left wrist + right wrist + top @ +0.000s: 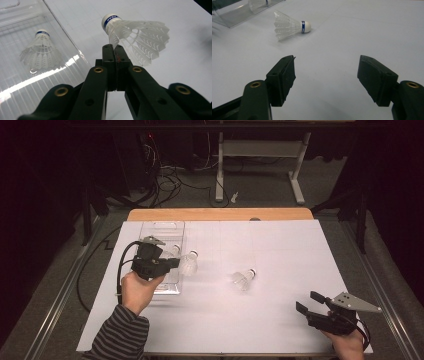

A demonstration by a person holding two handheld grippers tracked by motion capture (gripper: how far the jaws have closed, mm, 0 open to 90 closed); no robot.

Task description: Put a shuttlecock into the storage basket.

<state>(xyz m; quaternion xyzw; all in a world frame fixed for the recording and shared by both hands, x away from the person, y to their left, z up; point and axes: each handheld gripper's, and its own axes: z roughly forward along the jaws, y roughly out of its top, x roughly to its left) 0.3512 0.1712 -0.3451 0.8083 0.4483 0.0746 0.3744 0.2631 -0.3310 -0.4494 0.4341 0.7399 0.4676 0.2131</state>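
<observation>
White feathered shuttlecock (136, 37) pinched by the skirt edge in the left gripper (114, 50), jaws pressed fully together on a thin bit of the feathers, cork with its blue band tipped up and away. Seen from above, carried just beside the right wall of the clear plastic tray (150, 227), at its near half, not yet over the floor of it. Second shuttlecock (41, 51) already standing cork-up inside that tray. Third shuttlecock (244, 278) lying on its side on the white table sheet (280, 245), well apart from the tray, cork pointing toward the far right.

Right gripper (312, 304) resting low near the front right corner of the sheet, jaws spread wide and holding nothing, aimed roughly at the lying shuttlecock.

Step in hand, by the look of it: moving the held shuttlecock into the tray beside the one already there. Next move likely calls for a short shift left over the tray wall, a lowering so the skirt sets down flat without knocking the neighbour, then parting the jaws. Thin grip on the feathers, so a slow carry seems wise.
</observation>
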